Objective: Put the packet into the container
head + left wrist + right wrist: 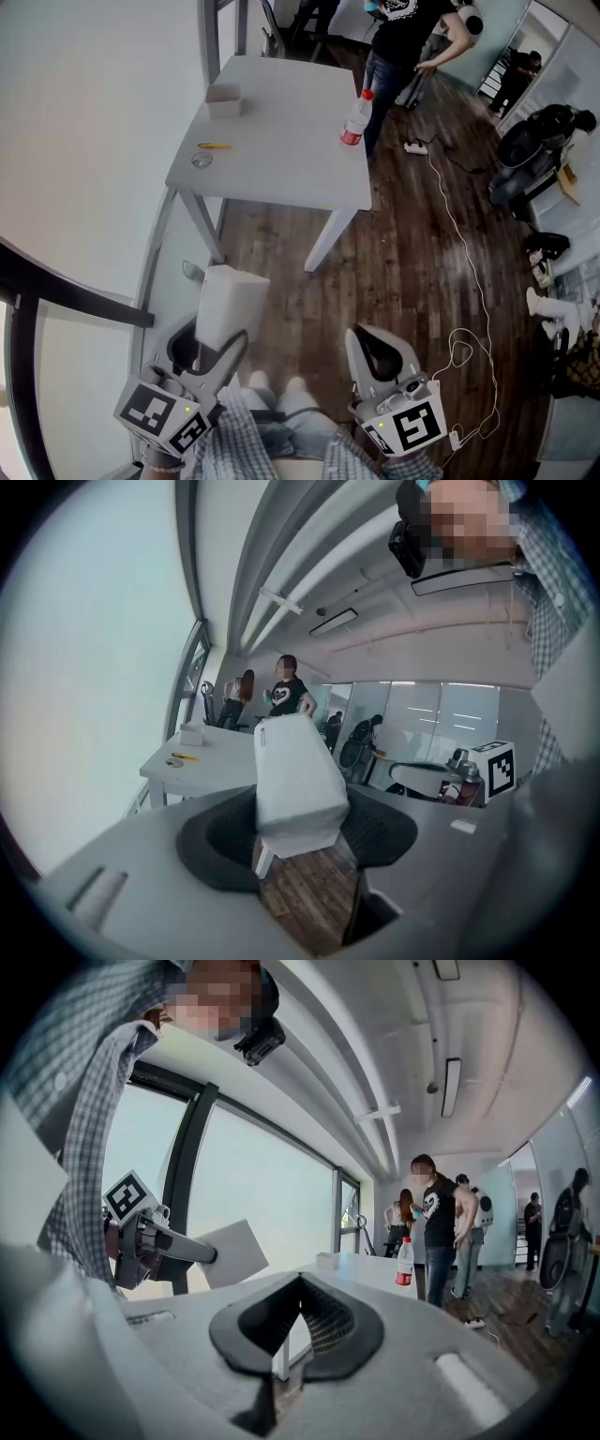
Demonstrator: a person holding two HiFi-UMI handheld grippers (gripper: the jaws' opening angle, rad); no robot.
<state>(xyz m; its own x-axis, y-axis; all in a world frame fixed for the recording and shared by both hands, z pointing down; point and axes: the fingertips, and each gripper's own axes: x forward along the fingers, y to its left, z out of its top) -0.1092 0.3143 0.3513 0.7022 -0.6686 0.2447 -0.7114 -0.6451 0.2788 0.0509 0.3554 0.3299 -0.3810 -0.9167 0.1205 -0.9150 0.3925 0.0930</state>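
Note:
My left gripper [214, 349] is shut on a white rectangular packet [228, 302], which stands up out of the jaws near the bottom left of the head view. In the left gripper view the packet [295, 785] fills the middle between the black pads [220, 841]. A small white open container [223, 99] sits on the far left of the white table [281, 150], well ahead of both grippers; it also shows as a container [191, 733] in the left gripper view. My right gripper [367, 337] is shut, its jaws meeting with nothing between them.
On the table lie a yellow pen [214, 145], a small round lid [201, 160] and a clear bottle [355, 119] with a red label. A person in a black T-shirt [403, 37] stands beyond the table. A white cable [459, 244] runs over the wooden floor at right.

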